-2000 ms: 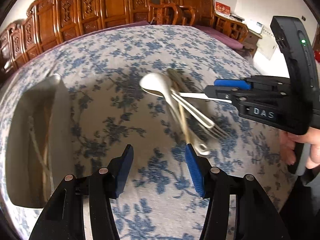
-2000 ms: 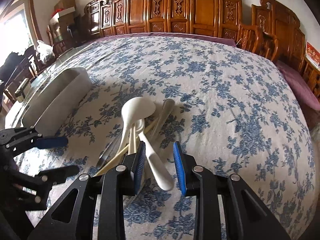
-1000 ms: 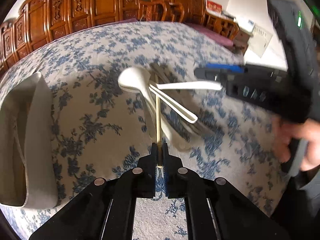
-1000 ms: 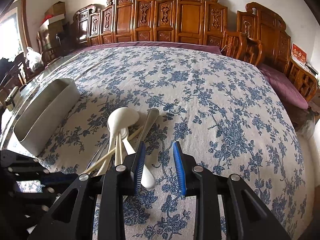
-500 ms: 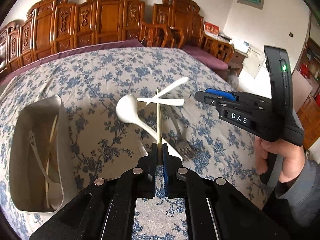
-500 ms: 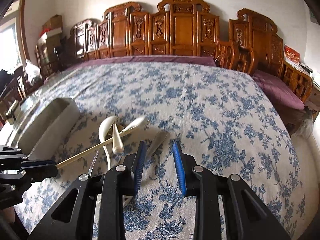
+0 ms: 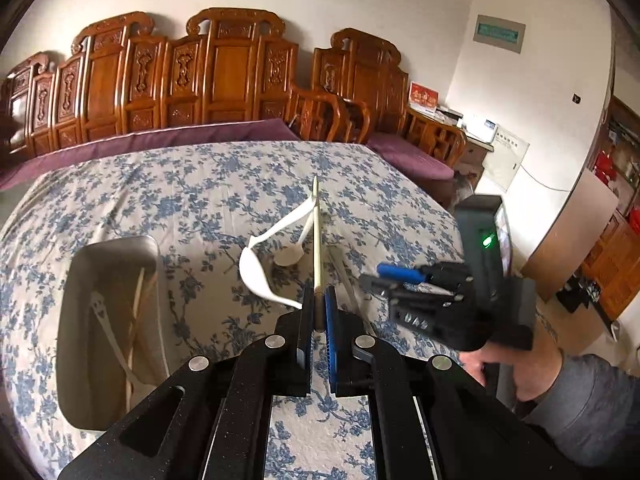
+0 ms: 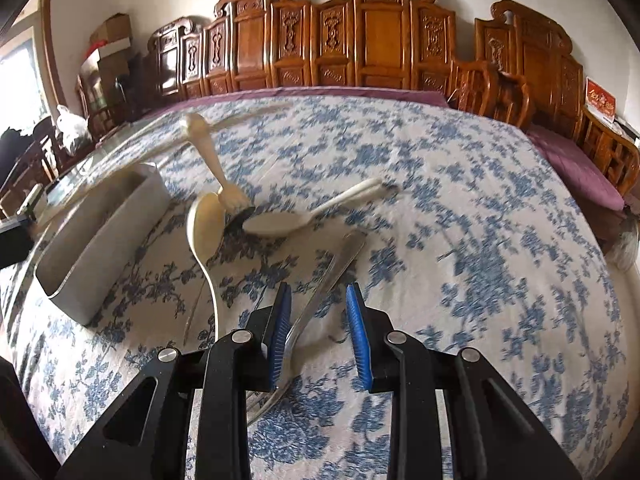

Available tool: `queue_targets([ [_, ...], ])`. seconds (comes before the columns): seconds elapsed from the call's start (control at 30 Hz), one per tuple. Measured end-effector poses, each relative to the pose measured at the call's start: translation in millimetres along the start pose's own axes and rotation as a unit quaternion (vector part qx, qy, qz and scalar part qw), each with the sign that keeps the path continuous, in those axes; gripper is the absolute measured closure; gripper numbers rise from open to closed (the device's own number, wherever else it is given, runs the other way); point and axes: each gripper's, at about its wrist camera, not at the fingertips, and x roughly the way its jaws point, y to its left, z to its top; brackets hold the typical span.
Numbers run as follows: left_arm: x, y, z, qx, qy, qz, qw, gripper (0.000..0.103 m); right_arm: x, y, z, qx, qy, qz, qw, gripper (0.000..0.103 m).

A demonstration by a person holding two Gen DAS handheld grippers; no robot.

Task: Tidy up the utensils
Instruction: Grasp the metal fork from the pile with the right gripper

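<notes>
Wooden chopstick (image 7: 317,236) is being pinched by the left gripper (image 7: 319,312) above the table (image 7: 192,184); the right gripper (image 8: 320,336) is being held spread over a fork (image 8: 316,300).

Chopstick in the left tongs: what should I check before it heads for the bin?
1. Left tongs shut on the chopstick: ok.
2. Chopstick free of other utensils: not ok; a white spoon seems to lean its handle on it.
3. Room in the metal bin: ok, only a few utensils inside.
4. Right tongs out of the way: ok, open around the fork, on the side away from the bin.
5. Grip firm enough: cannot tell.
</notes>
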Motion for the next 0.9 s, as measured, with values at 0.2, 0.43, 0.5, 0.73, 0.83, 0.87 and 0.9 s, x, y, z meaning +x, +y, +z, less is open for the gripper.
queue_targets([
  [0.2, -4.0, 4.0, 2.5, -0.004, -0.007, -0.002, 1.0, 0.099, 25.4, 9.0, -4.6, -0.008, 0.034, -0.009, 0.999, 0.072],
  [0.43, -8.9, 8.4, 2.6, -0.001, -0.012, 0.014, 0.9998, 0.099, 36.0, 11.5, -9.7, -0.021, 0.06, -0.027, 0.998, 0.072],
  [0.5, -9.8, 11.6, 1.6, -0.002, -0.012, 0.024, 0.9996, 0.099, 35.7, 8.7, -9.5, -0.018, 0.065, -0.03, 0.997, 0.073],
  [0.73, -16.6, 32.0, -2.2, -0.012, -0.015, 0.062, 0.9979, 0.099, 31.9, -3.7, -10.6, 0.005, 0.079, -0.039, 0.996, 0.093],
  [0.83, -19.5, 40.0, -3.7, -0.018, -0.014, 0.076, 0.9969, 0.099, 29.2, -6.5, -12.9, 0.01, 0.08, -0.04, 0.996, 0.095],
  [0.87, -19.5, 42.6, -2.8, -0.019, -0.014, 0.08, 0.9965, 0.099, 28.4, -6.5, -13.7, 0.011, 0.08, -0.04, 0.996, 0.095],
  [0.9, -20.4, 45.6, -3.6, -0.019, -0.013, 0.086, 0.996, 0.099, 27.3, -6.6, -14.8, 0.011, 0.08, -0.041, 0.996, 0.095],
])
